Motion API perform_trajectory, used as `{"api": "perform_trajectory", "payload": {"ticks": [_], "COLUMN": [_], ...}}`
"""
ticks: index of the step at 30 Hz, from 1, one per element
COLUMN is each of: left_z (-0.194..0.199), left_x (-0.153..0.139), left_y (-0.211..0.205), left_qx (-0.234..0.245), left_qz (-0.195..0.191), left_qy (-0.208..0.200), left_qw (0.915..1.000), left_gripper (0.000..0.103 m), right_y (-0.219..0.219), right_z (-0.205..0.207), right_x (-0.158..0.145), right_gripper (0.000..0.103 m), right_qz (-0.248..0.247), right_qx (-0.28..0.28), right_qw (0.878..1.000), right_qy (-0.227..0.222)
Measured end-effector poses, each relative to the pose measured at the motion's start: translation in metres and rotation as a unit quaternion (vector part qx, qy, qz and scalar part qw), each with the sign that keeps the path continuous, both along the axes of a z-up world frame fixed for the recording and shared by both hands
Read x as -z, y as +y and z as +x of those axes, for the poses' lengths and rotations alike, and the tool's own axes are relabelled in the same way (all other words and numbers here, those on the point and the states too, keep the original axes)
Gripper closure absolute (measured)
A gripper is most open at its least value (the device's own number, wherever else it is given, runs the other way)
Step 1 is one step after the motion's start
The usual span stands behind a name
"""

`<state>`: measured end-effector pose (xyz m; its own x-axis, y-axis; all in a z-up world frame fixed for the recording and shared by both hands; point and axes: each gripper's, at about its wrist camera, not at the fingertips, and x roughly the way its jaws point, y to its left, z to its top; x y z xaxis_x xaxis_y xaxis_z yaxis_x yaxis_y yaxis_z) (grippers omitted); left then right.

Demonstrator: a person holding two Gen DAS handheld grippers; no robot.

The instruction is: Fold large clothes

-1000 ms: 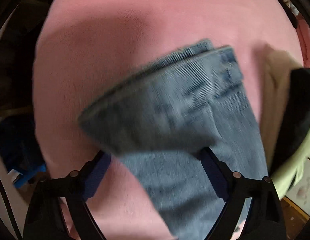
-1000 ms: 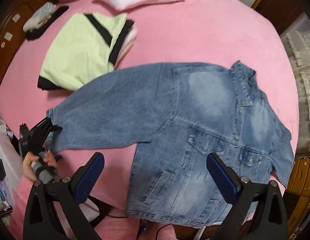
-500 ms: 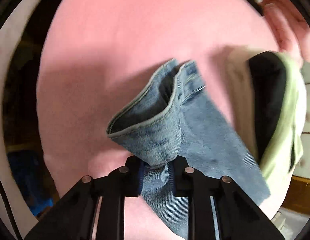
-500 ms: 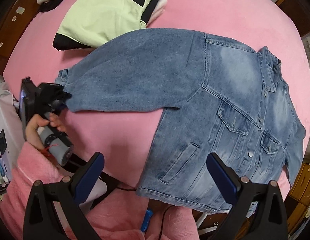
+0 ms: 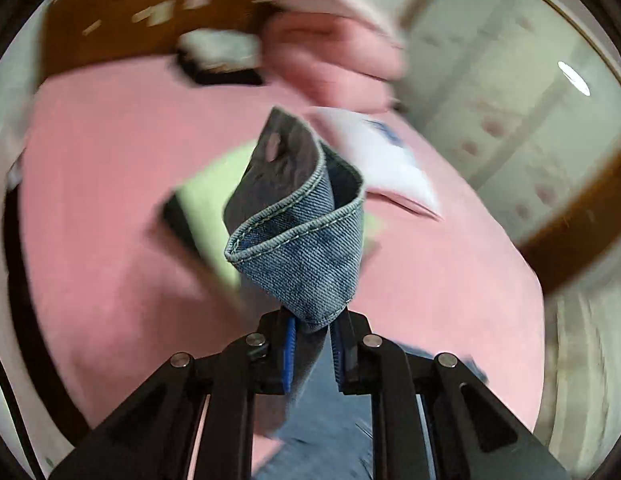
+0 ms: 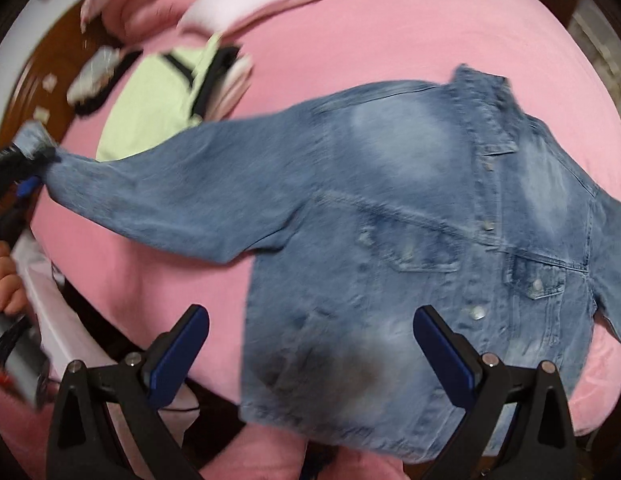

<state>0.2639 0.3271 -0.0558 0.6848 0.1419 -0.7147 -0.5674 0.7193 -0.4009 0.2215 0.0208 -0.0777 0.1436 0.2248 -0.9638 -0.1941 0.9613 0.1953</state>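
One sleeve cuff (image 5: 298,240) of the denim jacket (image 6: 410,216) now sits pinched in our left gripper (image 5: 313,354), whose jaws have just been closing on it, and it hangs lifted clear of the pink bedspread (image 6: 390,32), where a second ago it lay flat. We judge the sleeve fold has begun. Our right gripper (image 6: 310,344) hovers wide open and empty over the jacket's hem, while the body lies spread on the bed beside the folded green garment (image 6: 150,112).
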Motion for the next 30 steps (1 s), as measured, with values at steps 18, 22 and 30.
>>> {"api": "perform_trajectory", "payload": {"ticks": [18,22,30], "left_z": [0.045,0.033,0.028], "left_x": [0.128,0.123,0.111], "left_y": [-0.293,-0.289,-0.262], "left_qx": [0.271,0.292,0.29], "left_qz": [0.024,0.022,0.032], "left_qy": [0.182,0.171,0.211], "left_qw": [0.9448,0.9408,0.9329], "left_gripper": [0.072,0.016,0.016], "right_y": [-0.259,-0.261,-0.221], "right_z": [0.022,0.02,0.031], "right_x": [0.063,0.087,0.135], "right_gripper": [0.001,0.001,0.001], "right_qz": [0.026,0.07,0.223], "right_qx": [0.193,0.201,0.219], "right_qw": [0.98,0.977,0.947], "right_qy": [-0.036,-0.015,0.08]}}
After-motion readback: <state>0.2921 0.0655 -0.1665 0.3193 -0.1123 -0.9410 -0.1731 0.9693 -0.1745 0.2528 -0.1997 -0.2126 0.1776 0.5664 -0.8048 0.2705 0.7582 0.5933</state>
